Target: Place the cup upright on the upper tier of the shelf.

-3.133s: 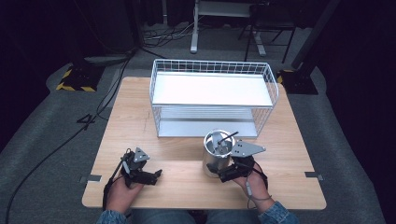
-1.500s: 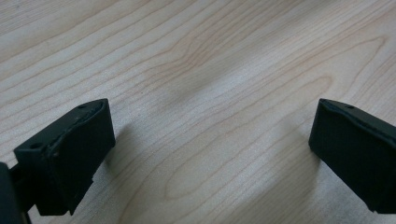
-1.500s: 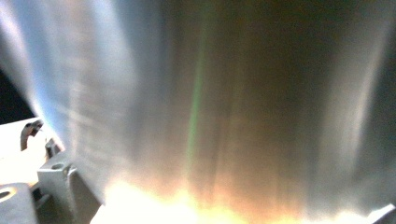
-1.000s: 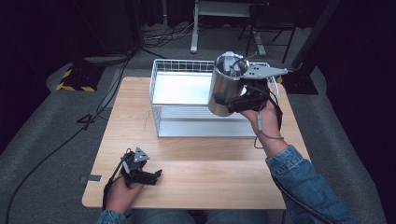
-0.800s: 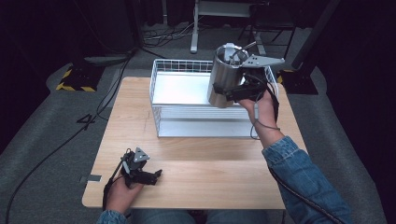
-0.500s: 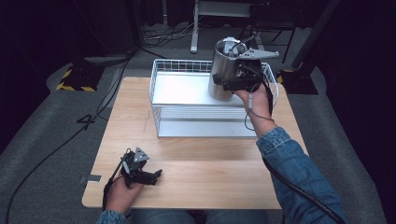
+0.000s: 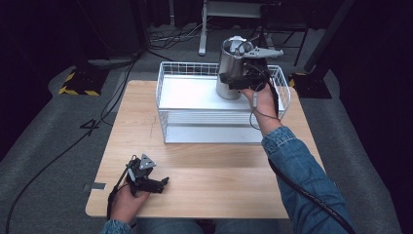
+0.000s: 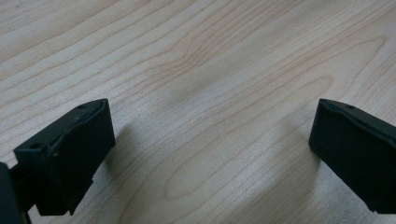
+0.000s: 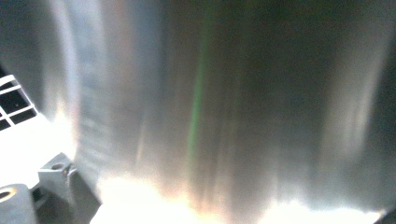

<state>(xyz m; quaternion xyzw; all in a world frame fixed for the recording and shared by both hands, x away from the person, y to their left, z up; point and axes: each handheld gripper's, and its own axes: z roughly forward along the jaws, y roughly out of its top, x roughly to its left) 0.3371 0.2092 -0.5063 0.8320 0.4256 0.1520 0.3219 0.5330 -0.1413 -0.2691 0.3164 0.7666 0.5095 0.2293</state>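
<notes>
At the lower left of the high view, we see the left gripper (image 7: 164, 181) resting on the table (image 7: 219, 190), a flat rectangular top of pale wood with fine straight grain and a matte finish. In the left gripper view, its two black, blocky jaws stand wide apart and released, with bare wood between them and soft shadows beneath each. At the upper centre of the high view sits the wire basket (image 7: 168, 114), a white rectangular frame of thin rods forming a grid, with a smooth white floor. At its upper right corner, we find the metal canister (image 7: 228, 66), an upright open-topped cylinder of brushed, reflective steel, held over the basket's far right part; whether its base touches the basket floor we cannot tell. The right gripper (image 7: 233, 82) is clenched on the canister's side wall, grasping it, with the person's hand and denim sleeve behind. In the right gripper view, the canister (image 9: 224, 107) is a streaked steel surface at close range. We read no writing or label anywhere.
</notes>
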